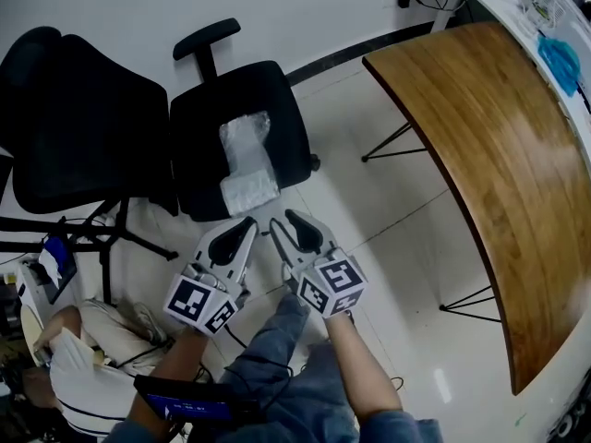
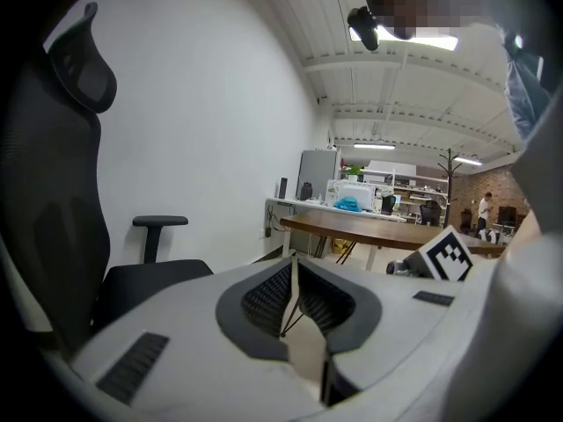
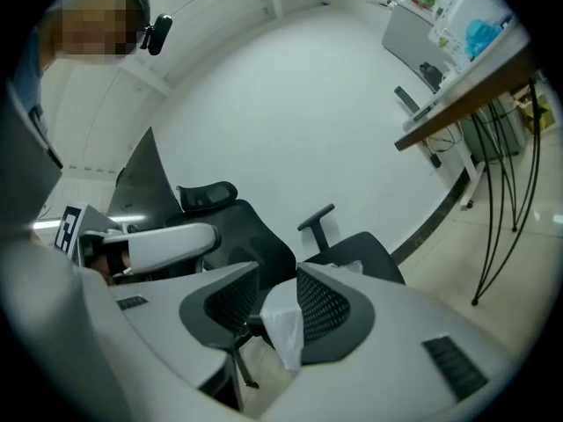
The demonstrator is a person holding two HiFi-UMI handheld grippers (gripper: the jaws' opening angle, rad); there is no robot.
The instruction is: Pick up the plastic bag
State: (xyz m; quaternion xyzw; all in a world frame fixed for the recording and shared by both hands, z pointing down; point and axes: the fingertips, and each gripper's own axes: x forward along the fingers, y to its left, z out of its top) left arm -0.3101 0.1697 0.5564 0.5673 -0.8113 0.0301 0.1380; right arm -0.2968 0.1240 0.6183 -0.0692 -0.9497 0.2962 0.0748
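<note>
Scene: A person stands over a black office chair (image 1: 199, 146) with a claw in each hand. Both claws are held just off the front edge of the seat.

Plastic bag: The clear, crumpled plastic bag (image 1: 247, 160) lies on the chair's seat, lengthwise from the middle to the front edge. Nothing holds it.

Right claw: The right claw (image 1: 284, 220) is partly open, its jaws plainly apart, at the front edge of the chair's seat just beside the bag's near end. In the right gripper view the bag shows in the gap between the jaws, and the pads do not press on it. Whether the film brushes one pad cannot be told.

Left claw: The left claw (image 1: 246, 225) is closed, its jaw tips together with nothing between them. It sits close beside the right claw, just short of the chair's seat and of the bag's near end.

Table: A curved wooden table (image 1: 480, 146) stands well apart from the chair across the pale tiled floor (image 1: 369, 210). Its far end is cut off by the frame edge.

Hard to make out: In the right gripper view one jaw covers most of the bag on the chair. What the bag contains cannot be told in any view. A dim heap of pale things and cables (image 1: 83, 340) beside the chair's base cannot be identified.
</note>
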